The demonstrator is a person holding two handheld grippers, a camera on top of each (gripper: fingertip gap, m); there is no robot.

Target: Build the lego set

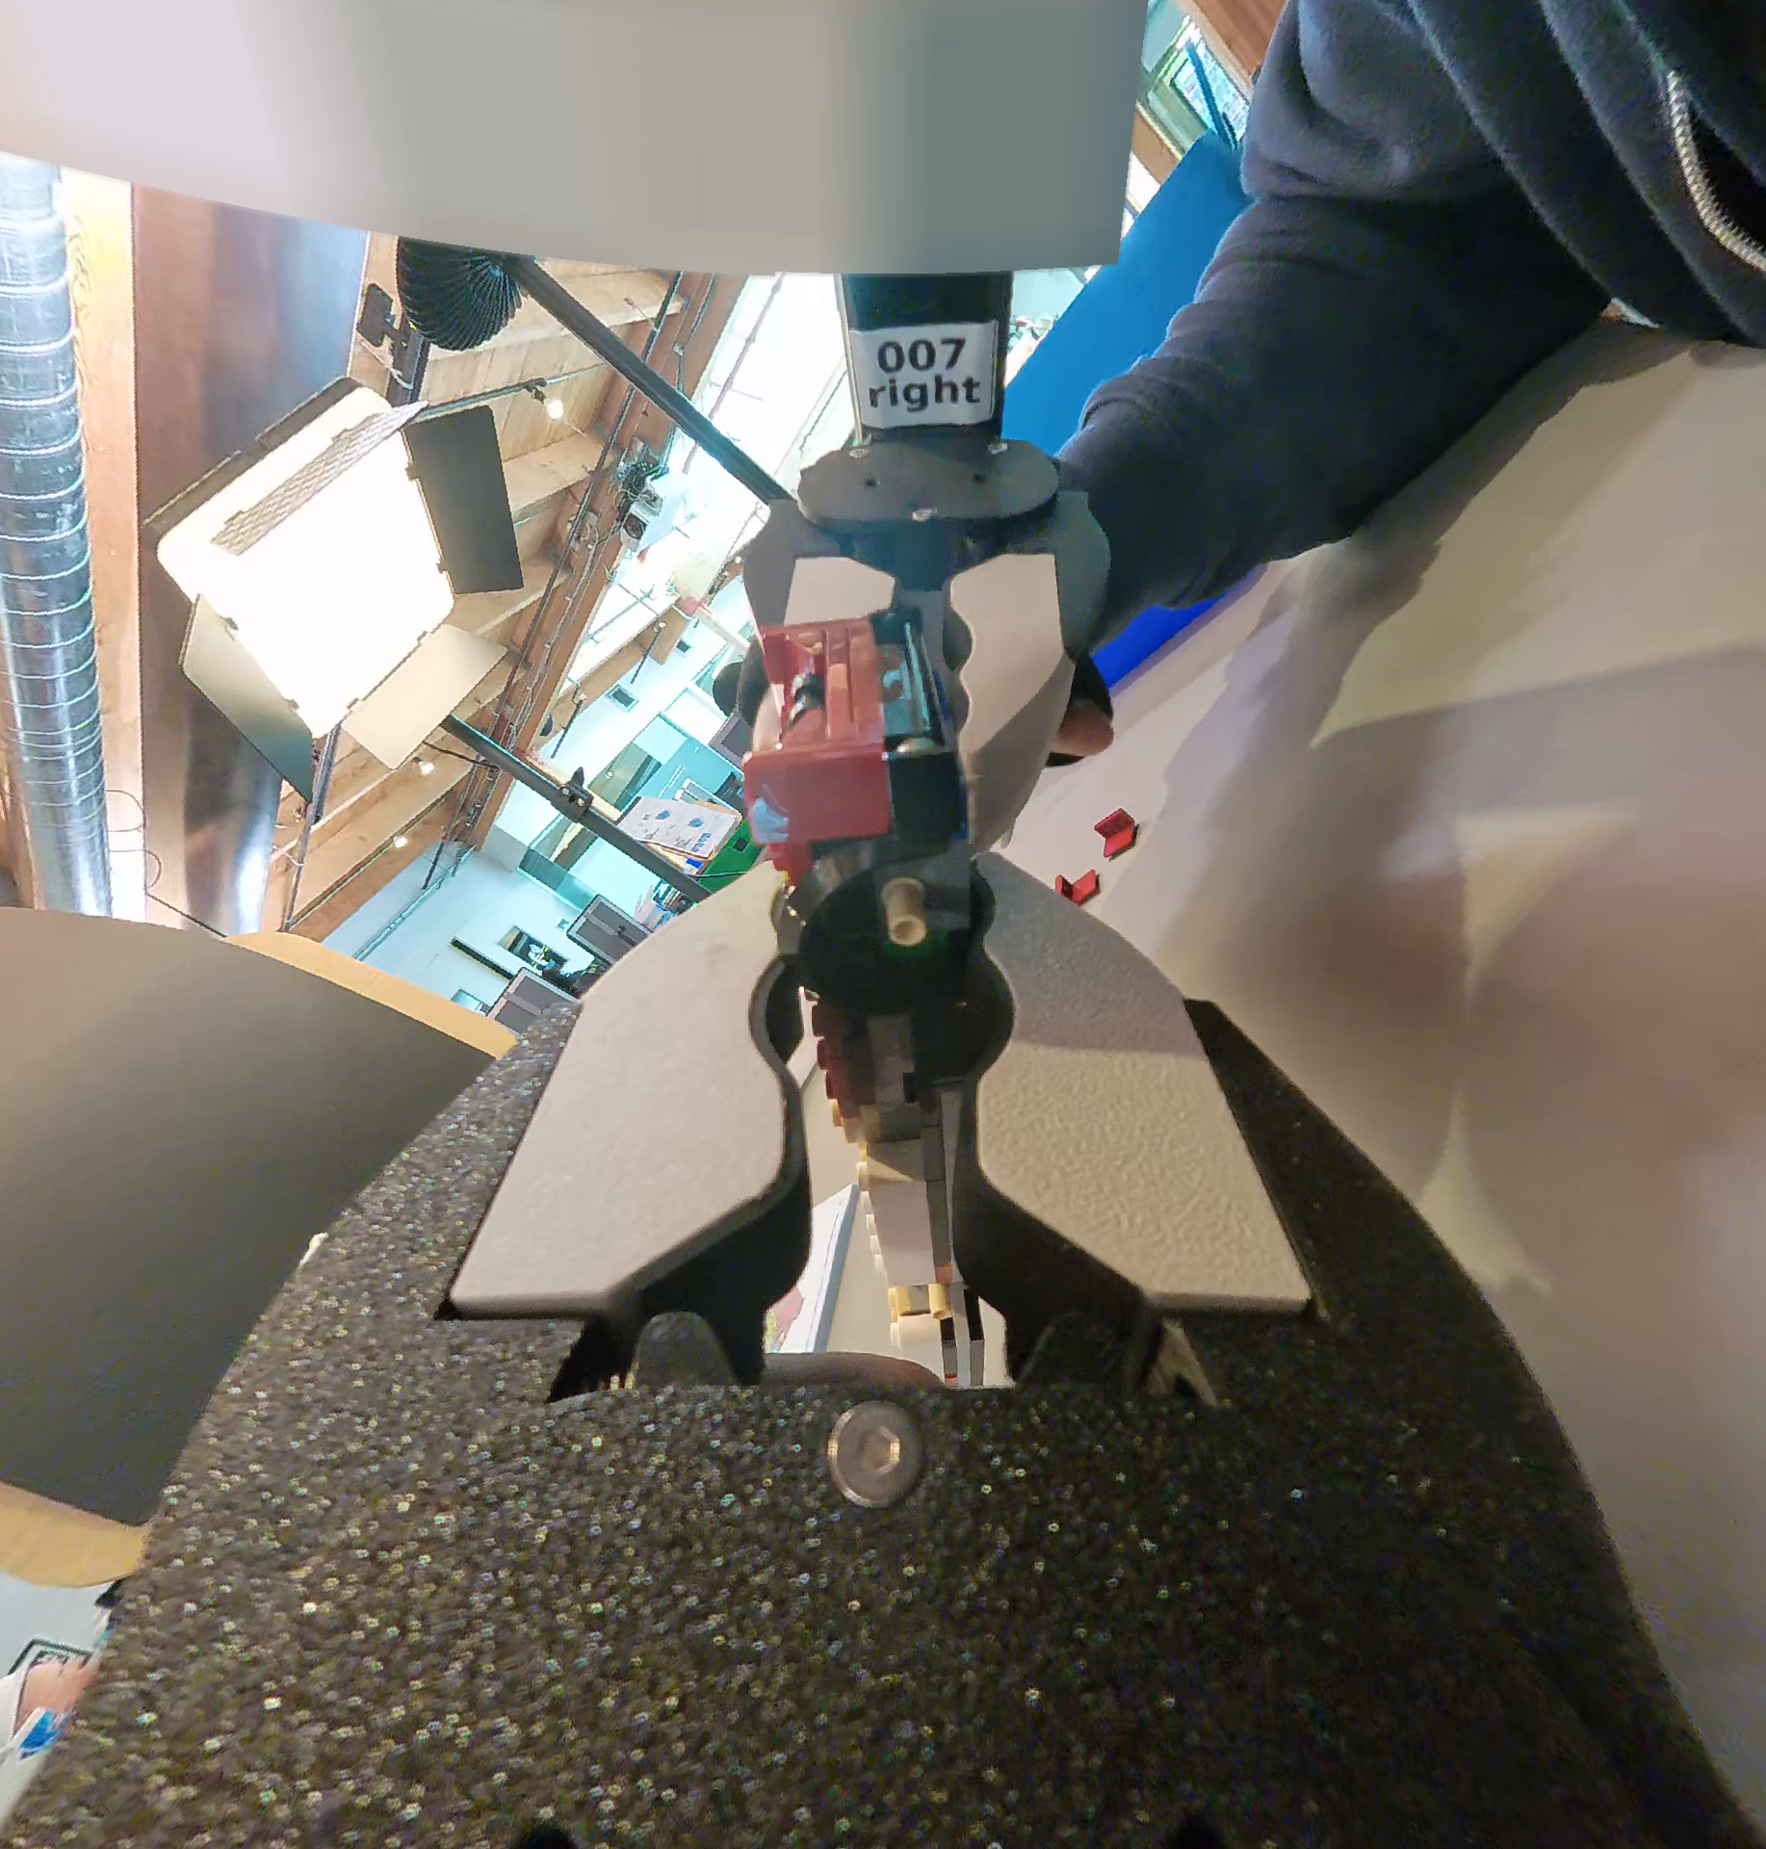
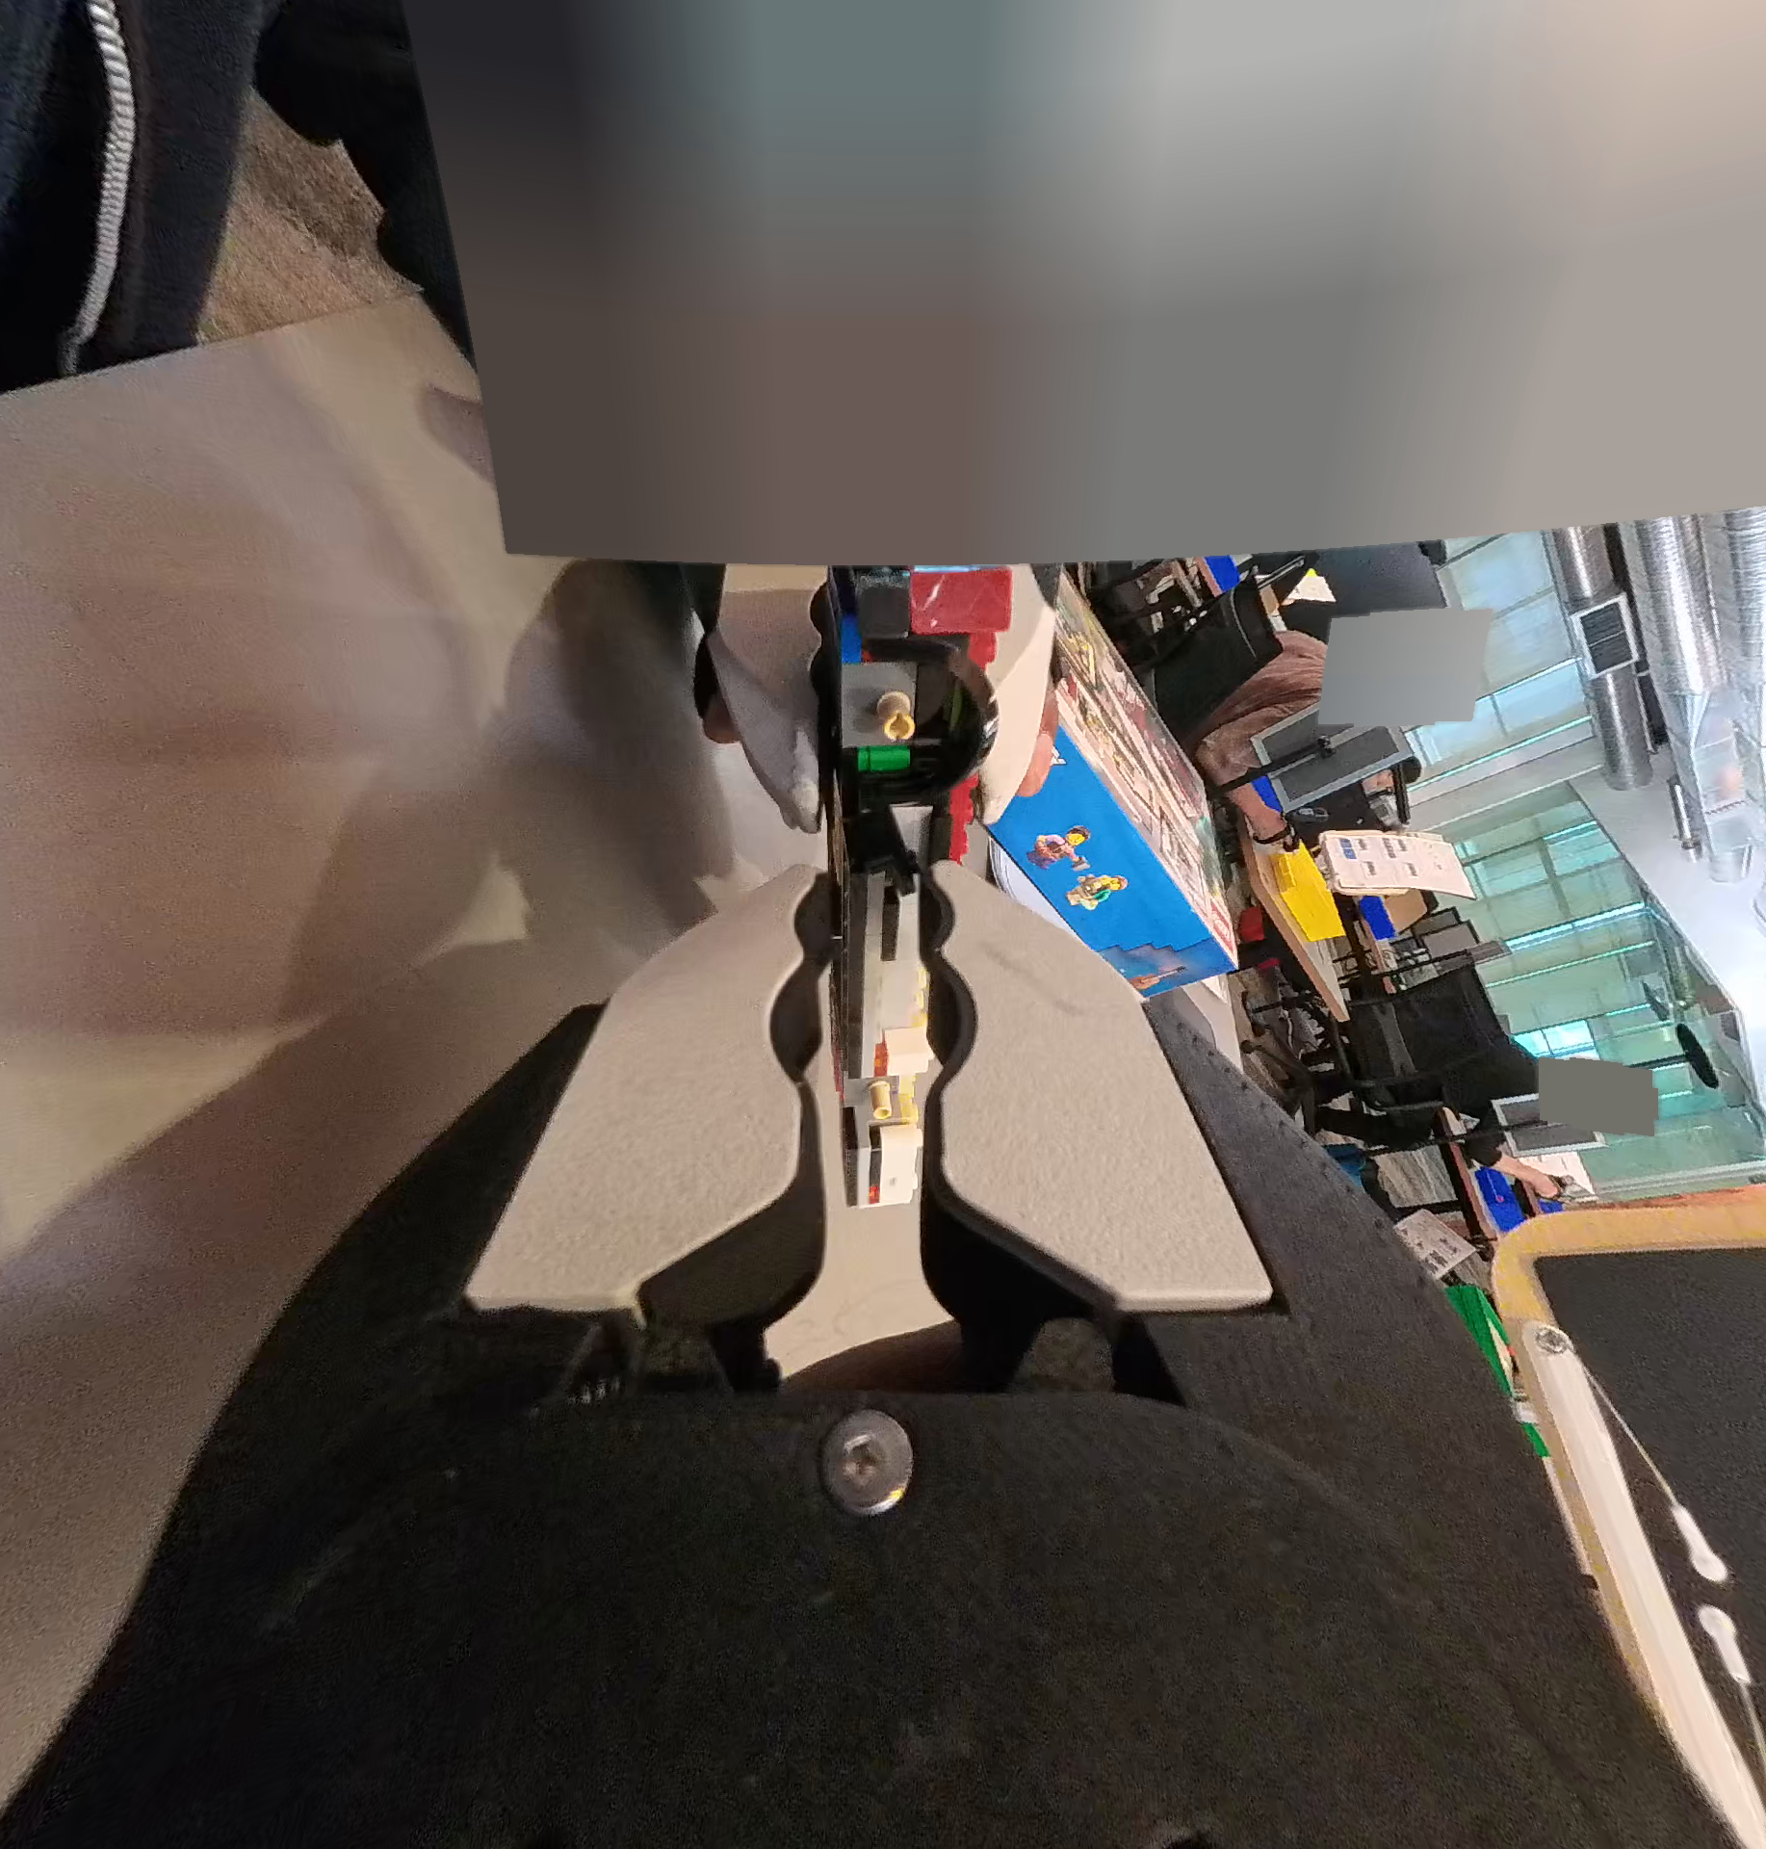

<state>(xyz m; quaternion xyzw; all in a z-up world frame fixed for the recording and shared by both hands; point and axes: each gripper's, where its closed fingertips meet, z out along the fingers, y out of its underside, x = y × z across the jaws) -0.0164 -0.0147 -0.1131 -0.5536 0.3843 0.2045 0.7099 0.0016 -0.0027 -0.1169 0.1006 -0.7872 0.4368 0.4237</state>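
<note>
1. Your left gripper (image 1: 884,900) is closed on one end of a toy brick model (image 1: 839,760); both pads press against its sides. The model is a long build of red, black, grey, white and tan bricks, held in the air between the two tools.
2. Your right gripper (image 2: 874,885) is closed on the other end of the same model (image 2: 884,1011), a pad on each side of its narrow body.
3. Each wrist view shows the opposite gripper end-on, so the two tools face each other with the model spanning between them.
4. A tan peg (image 1: 904,915) projects from a black round part of the model, with a green piece just beside it.
5. Your gloved hand (image 1: 1084,640) and dark sleeve sit behind the right gripper.
6. Count on the table: two small red brick pieces (image 1: 1114,830) lying near each other, well apart from the model, and one blue toy box (image 2: 1119,860) standing beyond the left gripper.
7. The surface is a white table (image 1: 1459,900), with blurred shadows.
8. The room has wooden ceiling beams, one lit studio light panel (image 1: 329,570), a silver duct (image 1: 19,500), large windows and cluttered desks behind.
</note>
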